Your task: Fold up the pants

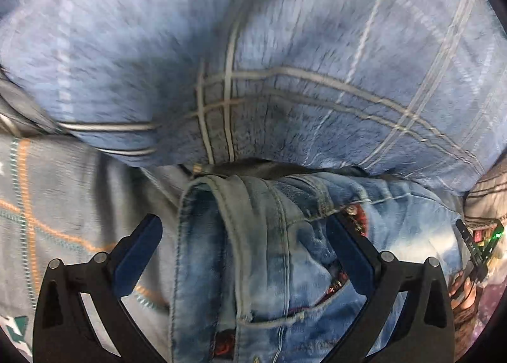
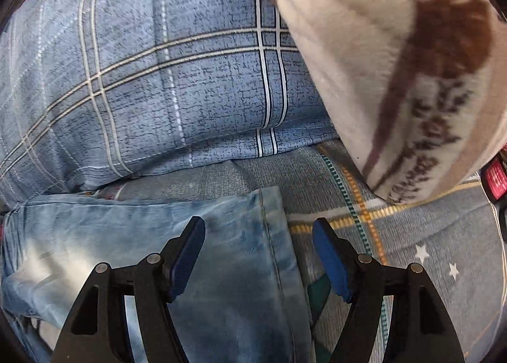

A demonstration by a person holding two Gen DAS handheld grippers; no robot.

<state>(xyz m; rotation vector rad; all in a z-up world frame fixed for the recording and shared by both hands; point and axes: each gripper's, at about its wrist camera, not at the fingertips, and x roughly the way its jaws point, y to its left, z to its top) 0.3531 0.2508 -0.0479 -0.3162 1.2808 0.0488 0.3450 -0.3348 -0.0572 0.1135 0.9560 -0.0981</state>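
Observation:
Light blue jeans [image 1: 259, 255] lie on a grey patterned bed sheet [image 1: 63, 198]. In the left wrist view I see their waistband end with a seam and a pocket. My left gripper [image 1: 244, 230] is open, its fingers standing either side of the waistband, just above the denim. In the right wrist view the jeans [image 2: 190, 236] show a leg with a hemmed edge on the right. My right gripper [image 2: 258, 233] is open over that hem edge, one finger over the denim, the other over the sheet [image 2: 412, 252].
A blue checked pillow [image 1: 253, 46] lies right behind the jeans and fills the far side in both views [image 2: 158, 77]. A cream and brown fleece blanket [image 2: 396, 61] lies at the right. The other gripper's hand and electronics [image 1: 475, 252] show at the right edge.

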